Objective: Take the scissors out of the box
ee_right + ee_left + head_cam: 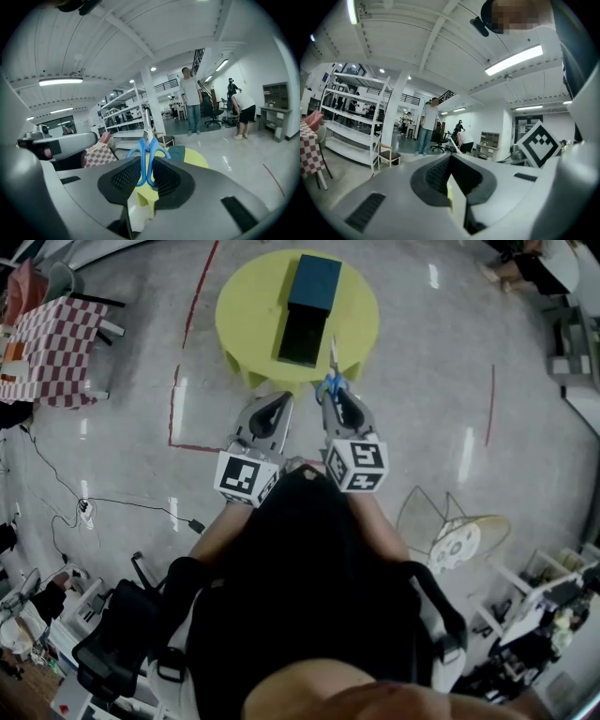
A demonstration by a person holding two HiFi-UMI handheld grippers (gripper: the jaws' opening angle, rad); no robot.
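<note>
Pale polished floor fills the head view, with a round yellow counter [246, 320] at the top and a red line marked on the floor beside it. On the counter lies a dark box [301, 337], open, with its blue-green lid [314, 282] just behind it. Nothing shows inside the box from here. Both tongs are held out in front of the person, near the counter's closer edge. The right tongs [334, 397] hold the scissors [332, 371], blue handles in the grip and blades pointing away toward the box. The left tongs [280, 403] sit just beside them, carrying nothing.

Seen from the left gripper view, the dark pads meet at their tips with nothing between them, so these tongs are closed and empty. A large room with shelving and standing people lies beyond.

Seen from the right gripper view, the pads press on the two blue handle loops, and the blades rise past the tips. The yellow counter and the box lie behind and below.

Judging by this, the scissors are already clear of the box, so the main step looks done. What may remain is setting them down.
</note>
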